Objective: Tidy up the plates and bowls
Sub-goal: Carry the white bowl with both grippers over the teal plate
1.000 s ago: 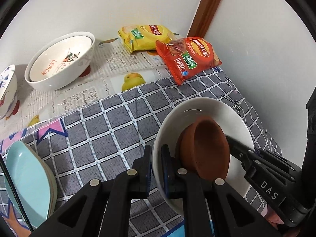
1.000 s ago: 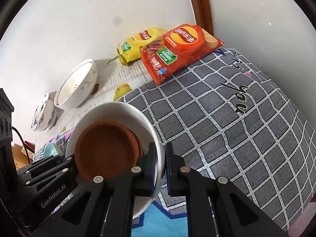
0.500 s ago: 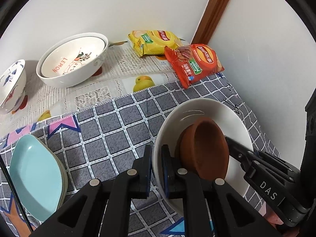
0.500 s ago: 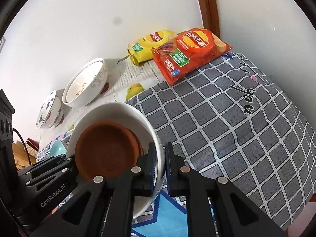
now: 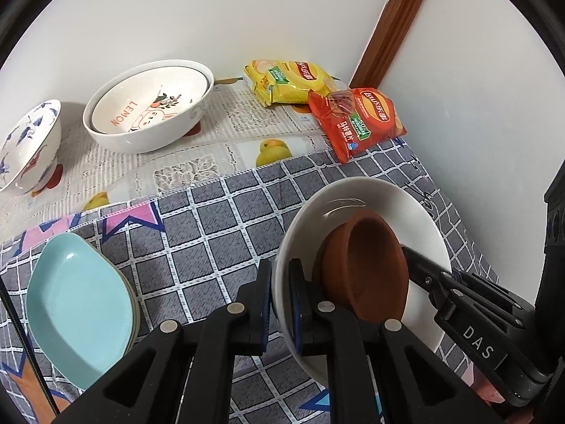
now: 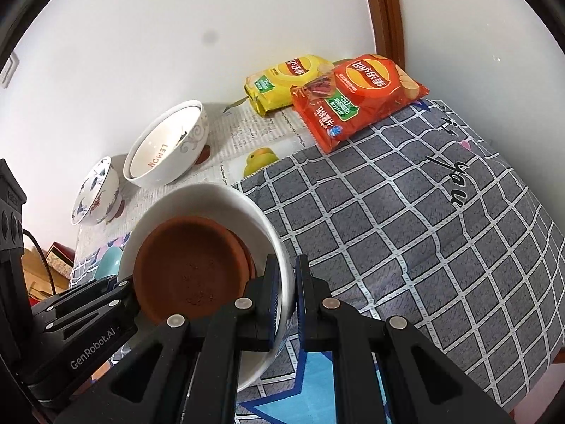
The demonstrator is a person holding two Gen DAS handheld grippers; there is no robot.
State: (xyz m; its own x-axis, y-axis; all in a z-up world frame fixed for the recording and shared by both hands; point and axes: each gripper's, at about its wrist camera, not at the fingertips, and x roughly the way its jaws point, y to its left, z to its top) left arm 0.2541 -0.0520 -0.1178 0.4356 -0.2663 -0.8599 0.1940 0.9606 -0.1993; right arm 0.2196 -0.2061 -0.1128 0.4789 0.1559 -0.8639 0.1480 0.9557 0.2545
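A white plate carries a brown clay dish and is held above the grey checked cloth. My left gripper is shut on its left rim. My right gripper is shut on its right rim; the clay dish shows there too. A light blue plate lies on a stack at the left. A "LEMON" bowl nests inside a larger white bowl at the back. A blue-patterned bowl stands at the far left.
Yellow and red crisp bags lie at the back by the wall corner and a brown door frame. The grey checked cloth drops off at the right edge.
Both grippers with the white plate and clay dish have drawn back and up from the back wall; the blue plate stack and blue-patterned bowl have come further into view.
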